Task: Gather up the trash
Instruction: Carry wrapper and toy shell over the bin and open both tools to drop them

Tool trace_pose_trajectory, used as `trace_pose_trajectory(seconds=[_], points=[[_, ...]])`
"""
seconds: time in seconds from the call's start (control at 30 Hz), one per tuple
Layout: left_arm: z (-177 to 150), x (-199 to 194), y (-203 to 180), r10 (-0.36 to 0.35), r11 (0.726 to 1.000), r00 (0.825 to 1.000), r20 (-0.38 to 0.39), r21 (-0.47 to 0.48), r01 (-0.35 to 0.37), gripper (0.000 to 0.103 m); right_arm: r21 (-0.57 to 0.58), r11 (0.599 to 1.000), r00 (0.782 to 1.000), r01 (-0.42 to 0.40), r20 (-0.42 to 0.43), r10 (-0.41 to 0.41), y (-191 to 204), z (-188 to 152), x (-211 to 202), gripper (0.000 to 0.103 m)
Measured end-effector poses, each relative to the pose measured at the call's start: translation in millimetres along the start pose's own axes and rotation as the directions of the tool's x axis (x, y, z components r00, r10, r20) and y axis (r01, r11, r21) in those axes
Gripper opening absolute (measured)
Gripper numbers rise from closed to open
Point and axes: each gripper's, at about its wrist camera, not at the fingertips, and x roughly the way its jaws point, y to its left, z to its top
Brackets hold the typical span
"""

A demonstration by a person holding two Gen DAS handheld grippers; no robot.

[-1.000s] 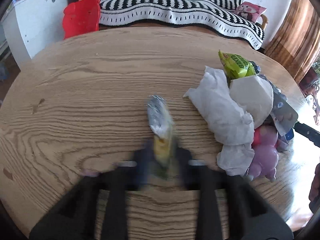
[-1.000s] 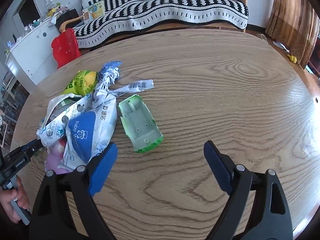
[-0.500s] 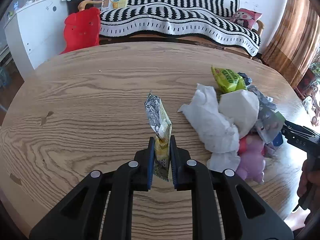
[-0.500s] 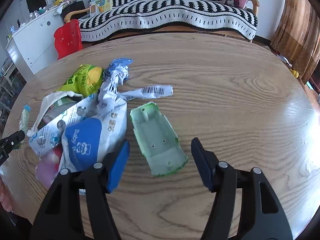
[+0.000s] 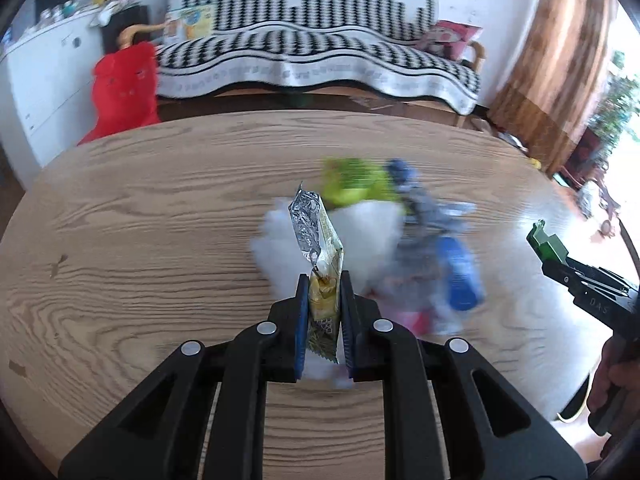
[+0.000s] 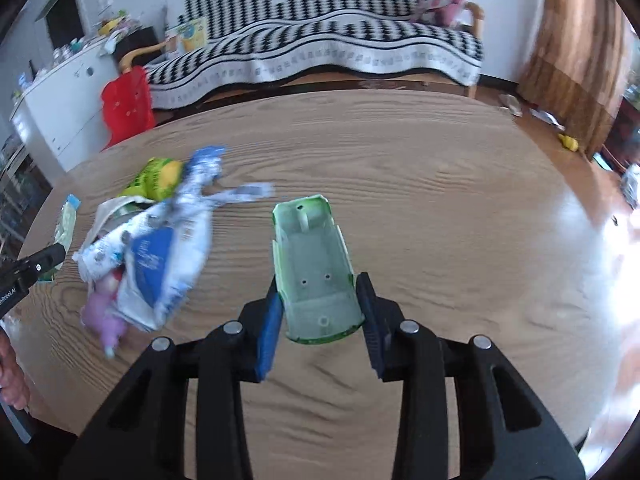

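My left gripper is shut on a yellow and silver foil wrapper and holds it upright above the round wooden table. Just past it lies a trash pile: white crumpled paper, a green packet, a blue and white bag. My right gripper is closed around a pale green plastic tray, its blue pads against both sides. The same pile lies to the left in the right wrist view. The right gripper also shows at the right edge of the left wrist view.
A sofa with a black and white striped cover stands behind the table. A red plastic chair and a white cabinet are at the back left. A brown curtain hangs at the right.
My left gripper lifted the wrapper and carried it right, toward the pile. My right gripper moved forward and closed from wide open onto the green tray.
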Motion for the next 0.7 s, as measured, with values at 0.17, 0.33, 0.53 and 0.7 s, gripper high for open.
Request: trace_pose_trajectory(seconds=[0.17, 0.33, 0.53, 0.7], points=[[-0.9, -1.8, -75.6, -0.090, 0.992, 0.996, 0.002, 0.090, 0.089, 0.014, 0.092, 0.993, 0.997, 0.075, 0.013, -0.076, -74.9, -28.3, -41.0, 0.036], [-10.3, 0.4, -163.5, -0.186, 0.965, 0.982, -0.018, 0.187, 0.187, 0.014, 0.192, 0.969, 0.987, 0.158, 0.007, -0.162, -152.7, -66.5, -79.4, 0.036], [-34.1, -5.5, -264.0, -0.307, 0.908, 0.951, -0.041, 0.286, 0.305, 0.014, 0.315, 0.919, 0.969, 0.238, -0.019, -0.245, -238.3, -125.9, -122.1, 0.036], [-69.7, -7.4, -348.3, -0.385, 0.837, 0.918, -0.094, 0.383, 0.390, 0.014, 0.415, 0.863, 0.957, 0.288, -0.093, -0.274, -300.4, -179.4, -140.7, 0.036]])
